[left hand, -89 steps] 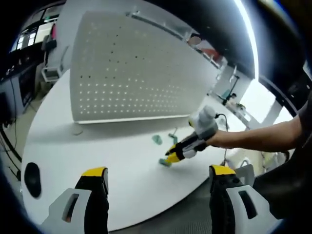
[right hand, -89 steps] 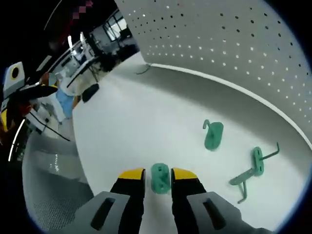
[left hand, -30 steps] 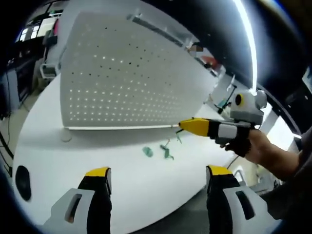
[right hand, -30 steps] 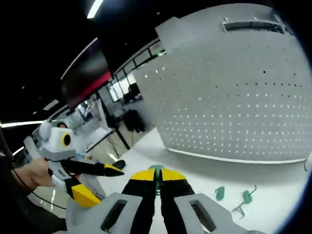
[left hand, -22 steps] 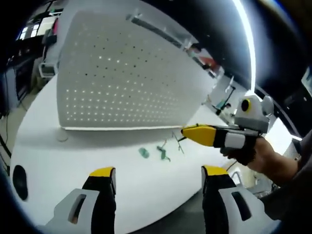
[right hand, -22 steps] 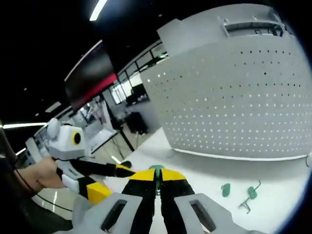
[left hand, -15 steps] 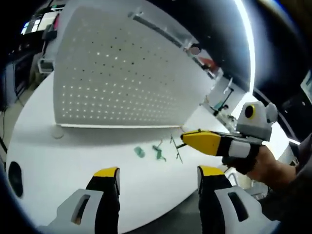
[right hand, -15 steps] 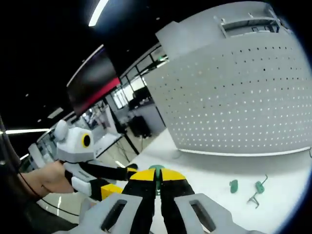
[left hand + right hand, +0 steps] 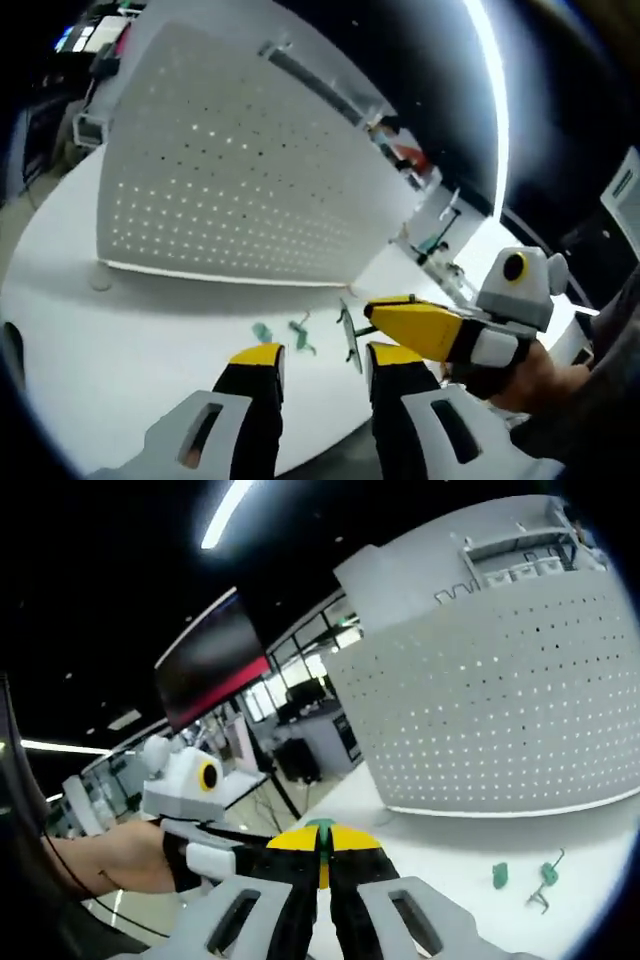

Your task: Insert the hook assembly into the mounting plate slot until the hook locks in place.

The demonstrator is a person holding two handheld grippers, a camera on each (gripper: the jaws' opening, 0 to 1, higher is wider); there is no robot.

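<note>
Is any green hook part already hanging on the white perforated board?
No: in the right gripper view the two loose green hook parts lie on the white table before the perforated board, whose holes are bare.

Bright ceiling strips (edges warped).

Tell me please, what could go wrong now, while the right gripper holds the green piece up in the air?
The right gripper pinches the green piece by a thin edge, so it might slip or twist. The left gripper is closing in from beside it, so their tips could bump. The two other green hooks lie near the pegboard, at the picture's edge, and may drift out of sight.
</note>
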